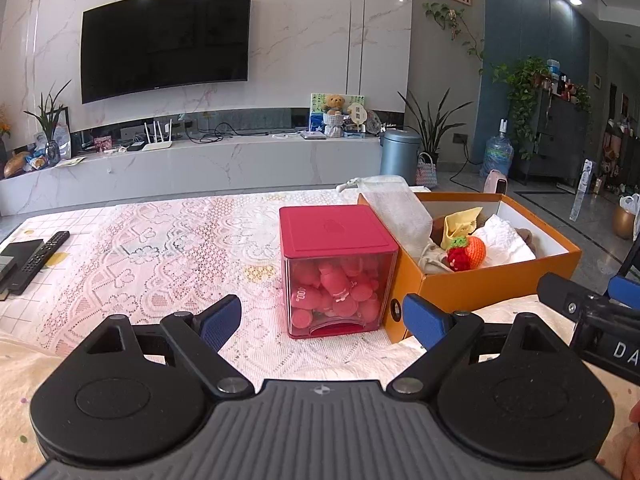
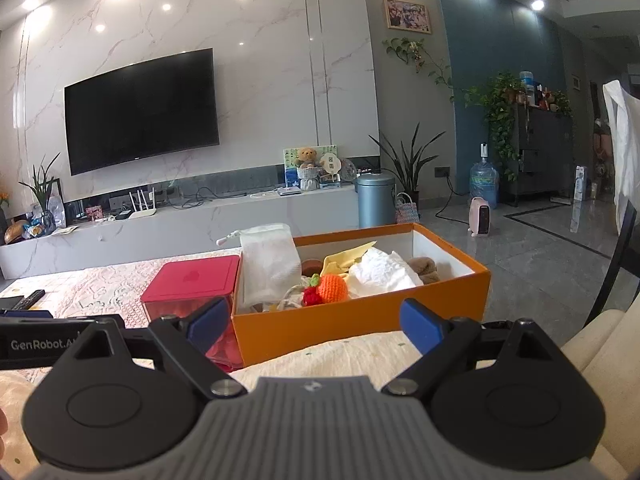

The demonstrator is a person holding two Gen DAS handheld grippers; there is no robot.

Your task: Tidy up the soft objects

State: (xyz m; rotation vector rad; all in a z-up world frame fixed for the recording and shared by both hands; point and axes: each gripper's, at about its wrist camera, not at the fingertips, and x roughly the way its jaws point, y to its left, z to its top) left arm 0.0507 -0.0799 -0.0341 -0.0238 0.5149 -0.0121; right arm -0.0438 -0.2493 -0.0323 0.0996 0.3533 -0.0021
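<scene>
Box [image 2: 360,316] of orange card sits at the table's right edge, long axis running from the near edge away toward the far right corner. Inside it lie the soft things: a knitted orange [image 2: 334,287] and a small red knitted berry [image 2: 312,297] touching it near the front wall, a white mesh pouch [image 2: 270,264] leaning on the left wall, a yellow cloth [image 2: 344,261], crumpled white tissue [image 2: 380,274], and something brown and fuzzy [image 2: 424,269] toward the far end.

Red cube container [image 1: 338,270] with a clear front stands just left of the box, touching or nearly touching its wall; pink soft pieces [image 1: 336,292] show through the front.

Right hand-held gripper [image 2: 316,322]: jaws spread wide, nothing between them, aimed straight at the box's near long wall, which spans the gap between the pads. Left hand-held gripper [image 1: 322,318]: also wide and empty, centred on the red cube, box off to its right.

Judgement: the right hand is the nearer one to the box's contents. The knitted fruit lies directly ahead and just beyond the wall, so any reach must go over the rim, then down.

Lace cloth [image 1: 160,248] covers the table; a remote [image 1: 44,256] rests near the left edge.
</scene>
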